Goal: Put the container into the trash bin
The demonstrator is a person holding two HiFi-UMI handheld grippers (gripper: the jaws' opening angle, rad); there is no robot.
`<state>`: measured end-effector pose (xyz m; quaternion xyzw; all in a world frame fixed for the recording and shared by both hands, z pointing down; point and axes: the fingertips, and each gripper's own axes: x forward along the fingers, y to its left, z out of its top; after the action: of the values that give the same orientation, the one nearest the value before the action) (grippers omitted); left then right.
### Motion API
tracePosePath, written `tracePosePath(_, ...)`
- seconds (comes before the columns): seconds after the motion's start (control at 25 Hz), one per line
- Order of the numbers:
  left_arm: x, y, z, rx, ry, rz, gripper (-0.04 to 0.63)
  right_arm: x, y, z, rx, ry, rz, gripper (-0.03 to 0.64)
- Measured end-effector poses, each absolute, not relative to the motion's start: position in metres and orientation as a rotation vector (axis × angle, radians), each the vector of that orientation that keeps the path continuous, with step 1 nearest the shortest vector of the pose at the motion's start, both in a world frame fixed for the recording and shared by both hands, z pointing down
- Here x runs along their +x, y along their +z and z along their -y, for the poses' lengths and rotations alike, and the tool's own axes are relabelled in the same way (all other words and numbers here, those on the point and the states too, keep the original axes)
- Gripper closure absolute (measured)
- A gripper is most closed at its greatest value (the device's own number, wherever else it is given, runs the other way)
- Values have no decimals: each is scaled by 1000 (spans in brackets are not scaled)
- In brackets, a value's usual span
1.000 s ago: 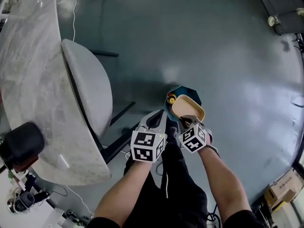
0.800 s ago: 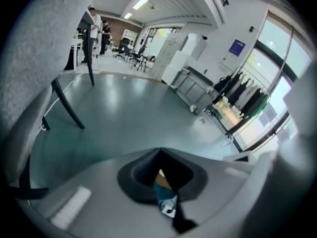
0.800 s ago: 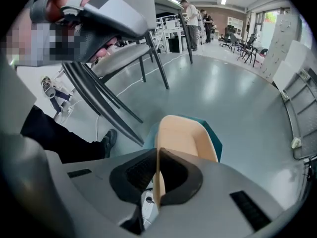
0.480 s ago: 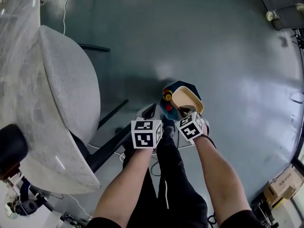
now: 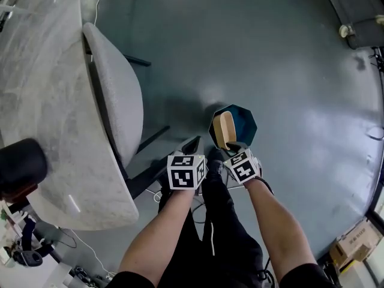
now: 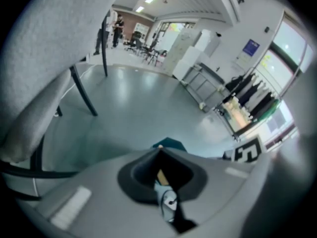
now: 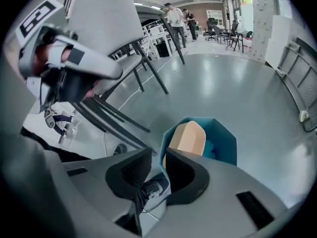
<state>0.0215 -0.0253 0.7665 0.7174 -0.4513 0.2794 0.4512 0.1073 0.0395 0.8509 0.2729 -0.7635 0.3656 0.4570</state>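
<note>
The beige container (image 5: 226, 129) stands on its edge inside the teal trash bin (image 5: 245, 120) on the floor. My right gripper (image 5: 231, 149) hangs just above the bin's near rim. Its jaws are opening and nothing is between them. In the right gripper view the container (image 7: 188, 137) leans in the bin (image 7: 224, 144) just beyond my right gripper (image 7: 157, 155), apart from the fingertips. My left gripper (image 5: 191, 145) hovers left of the bin, empty. In the left gripper view its tips (image 6: 159, 150) meet, and the bin's rim (image 6: 169, 143) peeks over them.
A white chair (image 5: 117, 95) with dark legs (image 5: 150, 141) stands left of the bin, against a marble table (image 5: 42, 101) that bears a black object (image 5: 21, 170). The person's dark trouser legs (image 5: 210, 221) are below the grippers. A cardboard box (image 5: 354, 239) sits at the lower right.
The container was held open side up over the bin by the right gripper. Now it stands on edge inside the bin and the right jaws have parted. Both hands have sunk a little.
</note>
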Motion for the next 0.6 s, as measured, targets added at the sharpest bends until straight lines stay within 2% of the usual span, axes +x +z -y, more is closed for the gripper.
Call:
tracePosePath(0.28,20,670,43,1859,632,1100,588,143,788,-72,766,995,1827,551)
tracePosePath(0.6,3,520,53,1986,484,1159,588,136,627,-15,984,905,2065,592)
